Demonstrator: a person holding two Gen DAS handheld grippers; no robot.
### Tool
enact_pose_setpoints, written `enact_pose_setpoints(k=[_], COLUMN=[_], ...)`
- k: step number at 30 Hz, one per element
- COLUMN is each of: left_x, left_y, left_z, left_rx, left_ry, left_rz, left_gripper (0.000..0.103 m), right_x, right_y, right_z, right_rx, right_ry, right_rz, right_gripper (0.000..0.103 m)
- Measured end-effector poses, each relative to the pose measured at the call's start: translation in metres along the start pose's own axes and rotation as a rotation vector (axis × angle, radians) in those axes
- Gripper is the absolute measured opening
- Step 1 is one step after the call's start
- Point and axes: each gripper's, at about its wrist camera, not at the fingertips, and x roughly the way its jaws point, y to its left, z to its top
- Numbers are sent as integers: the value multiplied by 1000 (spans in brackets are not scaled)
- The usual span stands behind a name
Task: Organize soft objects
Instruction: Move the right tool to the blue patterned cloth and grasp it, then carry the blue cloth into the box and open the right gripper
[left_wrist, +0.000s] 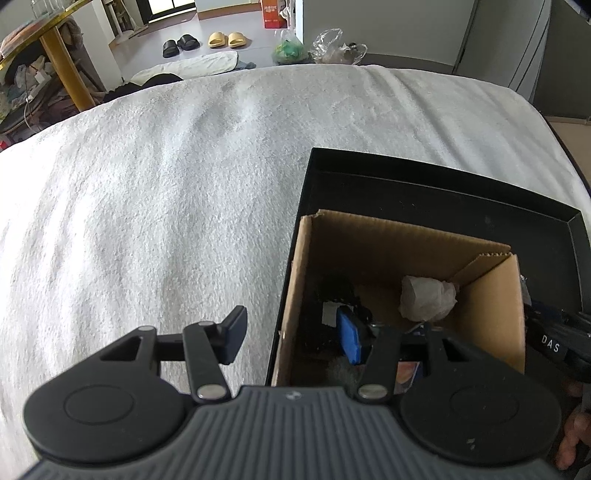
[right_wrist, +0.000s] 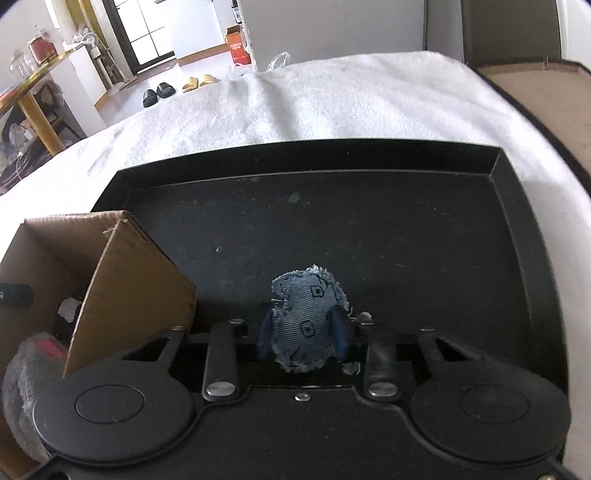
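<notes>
1. The right tongs (right_wrist: 303, 334) are clamped on a small denim pouch (right_wrist: 308, 317), pinching it from both sides with their blue pads. It is held over the near part of a black tray (right_wrist: 517, 229), though I cannot tell whether it touches the tray floor.
2. The left tongs (left_wrist: 291, 339) stand wide apart and hold nothing. One finger hangs over the white towel (left_wrist: 166, 184); the other reaches down into the cardboard box (left_wrist: 491, 321).
3. My judgement: the step in hand is carrying the pouch, and the box looks like the place where soft things are being gathered. If so, the next move calls for swinging the pouch left over the box's near wall and letting go above the pile. The left tongs would do well to clear out of the box first.
4. The box sits in the left part of the tray. It already holds a crumpled white wad (left_wrist: 428, 299), something dark, and a grey fuzzy thing (right_wrist: 22, 376) at the near corner.
5. The pouch is plump and rounded, of ribbed light-blue denim with frayed edges and small dark stitched marks. It bulges between the pads, so it should squash easily.
6. The tray is smooth, matte and shallow-walled, with dusty specks. The box is plain brown corrugated card with a torn rim. The towel covering the table is thick and nubbly.
</notes>
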Motion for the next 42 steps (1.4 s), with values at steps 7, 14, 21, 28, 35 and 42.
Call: enact_pose_setpoints(k=[7, 14, 21, 28, 35, 42], left_x=[-14, -29, -41, -46, -41, -33], left_y=[7, 21, 30, 40, 49, 53], left_z=[-11, -21, -29, -38, -47, -51], left_rx=[-19, -50, -66, -82, -97, -104], left_ry=[-13, -33, -48, -44, -31, -17], left_rz=[-11, -26, -46, -84, -129, -172], left_gripper=[52, 51, 51, 51, 47, 40], right_x=[-20, -52, -82, -102, -106, -99], right_y=[2, 17, 33, 57, 82, 105], right_z=[2, 10, 17, 26, 29, 30], right_rx=[5, -29, -44, -68, -94, -109], right_ry=[-20, -75, -125, -162, -169, -148], right_rz=[23, 53, 69, 101, 134, 163], right_gripper=[18, 14, 14, 14, 14, 14])
